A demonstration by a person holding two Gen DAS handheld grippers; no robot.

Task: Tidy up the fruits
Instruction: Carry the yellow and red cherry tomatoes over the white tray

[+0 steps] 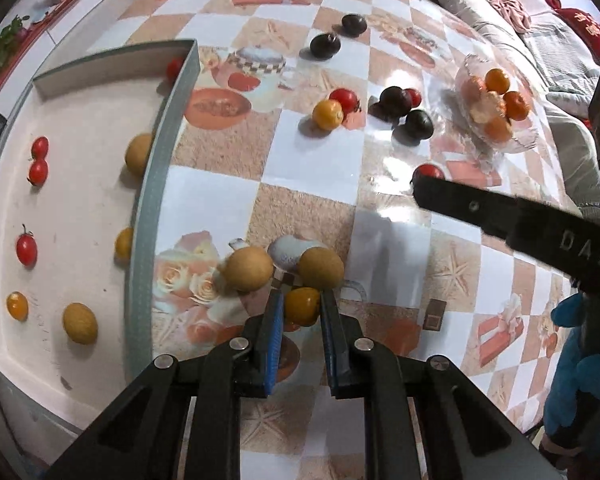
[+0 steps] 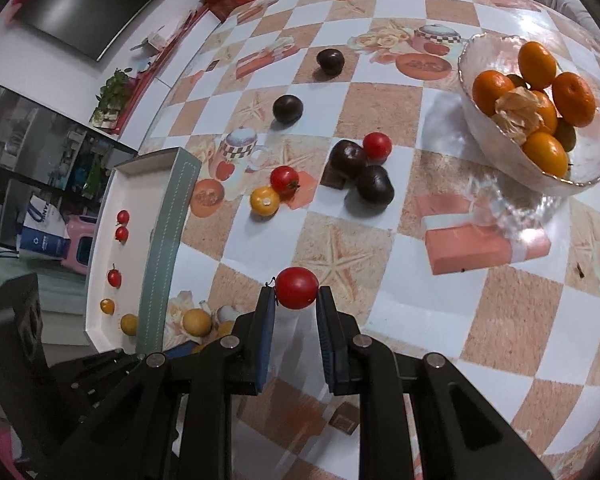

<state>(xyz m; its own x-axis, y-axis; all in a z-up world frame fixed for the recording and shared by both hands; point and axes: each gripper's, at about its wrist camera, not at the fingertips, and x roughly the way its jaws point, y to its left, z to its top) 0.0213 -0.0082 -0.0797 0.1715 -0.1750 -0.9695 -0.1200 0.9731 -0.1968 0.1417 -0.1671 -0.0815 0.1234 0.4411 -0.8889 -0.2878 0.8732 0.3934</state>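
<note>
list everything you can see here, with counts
tray: 1, white with grey-green wall, left side of the table
red cherry tomatoes in tray: 4, red, three along the left side, one in the far corner
yellow cherry tomato in tray: 1, yellow, near left corner
tan round fruits: 5, tan, three in the tray, two on the table by the left gripper
loose cherry tomatoes: 3, two red and one yellow, mid table
dark plums: 4, near black, mid and far table
glass bowl: 1, clear, right side
oranges: several, orange, in the bowl, one peeled
left gripper: 1, black, shut on a yellow tomato
right gripper: 1, black, shut on a red tomato
</note>
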